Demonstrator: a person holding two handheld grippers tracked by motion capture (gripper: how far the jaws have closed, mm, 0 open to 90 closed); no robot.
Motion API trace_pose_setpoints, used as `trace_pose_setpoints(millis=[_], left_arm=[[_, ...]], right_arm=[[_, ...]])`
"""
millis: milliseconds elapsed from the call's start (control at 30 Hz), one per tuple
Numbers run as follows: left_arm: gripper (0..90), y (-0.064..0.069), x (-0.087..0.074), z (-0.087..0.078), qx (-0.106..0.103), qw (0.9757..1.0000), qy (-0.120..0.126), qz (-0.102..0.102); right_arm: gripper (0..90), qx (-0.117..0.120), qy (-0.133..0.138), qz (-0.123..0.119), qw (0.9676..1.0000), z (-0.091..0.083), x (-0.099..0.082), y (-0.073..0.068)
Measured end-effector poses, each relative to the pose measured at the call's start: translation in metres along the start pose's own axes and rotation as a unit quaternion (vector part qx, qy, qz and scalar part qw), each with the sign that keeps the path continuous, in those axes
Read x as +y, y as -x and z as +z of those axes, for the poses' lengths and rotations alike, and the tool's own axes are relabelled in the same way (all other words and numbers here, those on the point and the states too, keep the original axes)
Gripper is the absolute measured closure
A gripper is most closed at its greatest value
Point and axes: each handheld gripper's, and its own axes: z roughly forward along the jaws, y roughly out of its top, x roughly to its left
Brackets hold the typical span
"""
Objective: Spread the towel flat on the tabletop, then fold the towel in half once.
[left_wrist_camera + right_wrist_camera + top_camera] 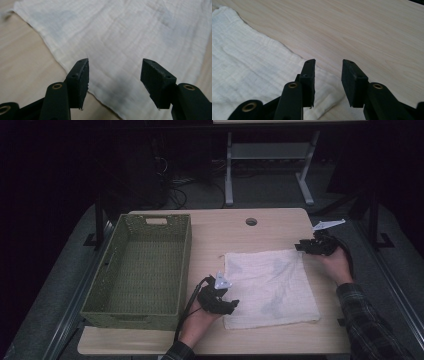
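Note:
A white cloth lies spread flat on the light wooden table, with faint grey smudges on it. My left gripper sits at the cloth's near left corner, held by a hand from below. In the left gripper view its jaws stand wide apart over the cloth, with nothing between the pads. My right gripper is at the cloth's far right corner. In the right gripper view its jaws stand apart above the cloth's edge, gripping nothing.
A green woven basket with nothing in it takes up the table's left side, close to my left hand. A round cable hole is in the tabletop at the back. Behind the table stand a desk frame and cables on the floor.

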Motion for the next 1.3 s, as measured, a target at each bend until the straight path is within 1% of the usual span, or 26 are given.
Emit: trace_pose_setpoints(millis=[67,133,200,233,300,333,367,400,433,467,533,567,600,633,733,800,867,900,967,1033,1067,1100,1167,1233,1267,1300], left_arm=[[38.1,-0.004,0.006,0.001,0.005,1.0,0.003,-0.004],[37.8,-0.009,0.013,0.004,0.003,0.9999,0.007,-0.011],[37.3,-0.013,0.017,0.006,0.005,0.9999,0.01,-0.012],[37.2,-0.015,0.019,0.008,0.005,0.9998,0.011,-0.012],[37.1,-0.018,0.024,0.011,0.009,0.9999,0.006,-0.009],[36.8,-0.021,0.027,0.013,0.012,0.9999,0.004,-0.007],[36.5,-0.022,0.029,0.015,0.012,0.9999,0.006,-0.01],[36.5,-0.026,0.034,0.017,0.016,0.9998,0.009,-0.01],[36.6,-0.026,0.034,0.017,0.016,0.9998,0.009,-0.01],[36.6,-0.029,0.039,0.02,0.022,0.9996,0.011,-0.011],[36.7,-0.033,0.045,0.023,0.03,0.9995,0.009,-0.01],[36.7,-0.037,0.049,0.024,0.037,0.9993,0.007,-0.004],[36.9,-0.04,0.052,0.026,0.04,0.9992,0.008,-0.006],[36.9,-0.044,0.055,0.028,0.043,0.9989,0.012,-0.013],[37.1,-0.057,0.063,0.034,0.061,0.9981,0.005,-0.01],[37.4,-0.066,0.068,0.039,0.08,0.9967,-0.006,-0.008],[38.3,-0.074,0.071,0.044,0.093,0.9956,-0.004,-0.011],[38.3,-0.079,0.073,0.046,0.099,0.9949,-0.006,-0.013],[39.3,-0.087,0.075,0.052,0.107,0.994,-0.003,-0.023],[40.1,-0.096,0.078,0.058,0.119,0.9926,-0.011,-0.021],[40.4,-0.1,0.079,0.062,0.121,0.9922,-0.013,-0.026],[40.7,-0.103,0.079,0.065,0.12,0.992,-0.01,-0.036],[41.4,-0.11,0.08,0.07,0.116,0.9922,-0.015,-0.043],[42.2,-0.115,0.08,0.076,0.119,0.9917,-0.018,-0.044],[44.2,-0.117,0.08,0.079,0.118,0.9916,-0.029,-0.045],[44.6,-0.119,0.08,0.082,0.115,0.9915,-0.034,-0.051]], right_arm=[[62.0,0.0,-0.001,-0.003,1.0,-0.001,-0.001,0.001],[61.6,0.002,0.0,-0.002,1.0,-0.001,-0.001,0.001],[61.3,0.005,0.002,0.002,1.0,-0.002,-0.001,0.001],[61.1,0.007,0.004,0.0,1.0,-0.002,-0.001,0.001],[61.0,0.006,0.005,-0.008,0.9999,-0.003,-0.001,0.001],[60.8,0.006,0.005,-0.009,0.9999,-0.003,-0.001,0.001],[60.6,0.007,0.003,-0.007,0.9999,-0.003,-0.002,0.001],[60.6,0.007,0.002,-0.007,1.0,-0.003,-0.002,0.001],[60.6,0.007,0.002,-0.007,1.0,-0.003,-0.002,0.001],[60.3,0.009,0.002,-0.01,0.9999,-0.002,-0.002,0.002],[60.1,0.008,0.001,-0.012,0.9999,-0.002,-0.002,0.003],[60.1,0.008,0.002,-0.013,0.9999,-0.002,-0.003,0.004],[59.9,0.01,0.001,-0.009,0.9999,-0.003,-0.003,0.005],[59.9,0.01,0.003,-0.007,0.9999,-0.003,-0.004,0.005],[59.5,0.008,0.001,-0.01,0.9999,-0.002,-0.005,0.006],[59.4,0.008,0.002,-0.01,0.9999,-0.001,-0.005,0.007],[59.4,0.007,0.001,-0.01,0.9999,0.0,-0.005,0.007],[59.4,0.006,-0.002,-0.006,1.0,0.001,-0.005,0.007],[59.3,0.006,-0.004,-0.007,1.0,0.002,-0.006,0.008],[59.3,0.005,-0.006,-0.009,0.9999,0.003,-0.006,0.009],[59.3,0.004,-0.005,-0.009,0.9999,0.004,-0.006,0.009],[59.3,0.003,-0.006,-0.005,1.0,0.005,-0.006,0.009],[59.2,0.002,-0.007,-0.006,1.0,0.006,-0.007,0.01],[59.2,-0.001,-0.009,-0.005,0.9999,0.006,-0.008,0.013],[59.3,-0.001,-0.01,-0.001,1.0,0.006,-0.009,0.014],[59.4,-0.001,-0.012,0.003,0.9999,0.005,-0.009,0.015]])
